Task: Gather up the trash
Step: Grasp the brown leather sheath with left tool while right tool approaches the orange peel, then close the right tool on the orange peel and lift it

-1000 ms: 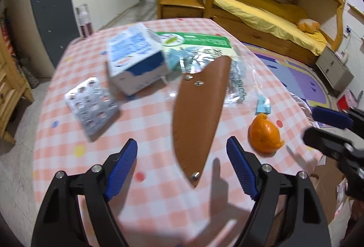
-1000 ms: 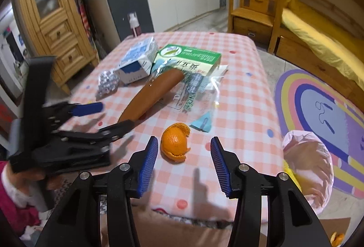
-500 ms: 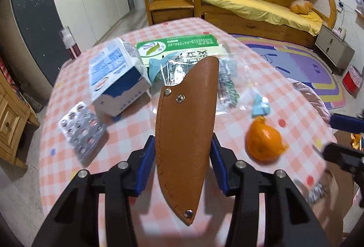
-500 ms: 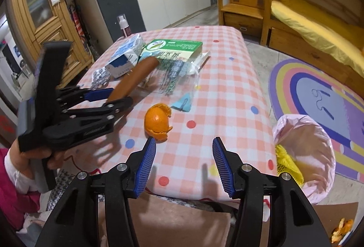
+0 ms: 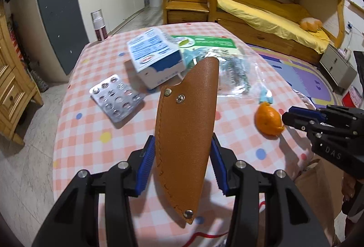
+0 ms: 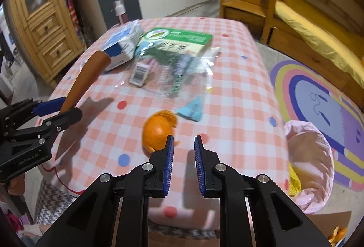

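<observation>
A brown leather sheath (image 5: 186,133) hangs above the pink checked table (image 5: 91,138), and my left gripper (image 5: 182,151) is shut on its lower half. The same sheath (image 6: 88,78) and left gripper (image 6: 56,110) appear at the left of the right wrist view. An orange peel (image 6: 159,131) lies near the table's front edge. My right gripper (image 6: 183,144) hovers just right of it, its jaws closing to a narrow gap with nothing between them. In the left wrist view the peel (image 5: 268,121) sits just before the right gripper (image 5: 295,117).
On the table lie a blister pack (image 5: 117,98), a blue-and-white carton (image 5: 154,58), a green box (image 5: 204,42), a clear plastic wrapper (image 6: 173,72) and a blue scrap (image 6: 191,109). A pink-lined trash bin (image 6: 311,156) stands beside the table's right edge.
My left gripper closed on the sheath and raised it off the table. My right gripper came down toward the orange peel and its jaws narrowed.
</observation>
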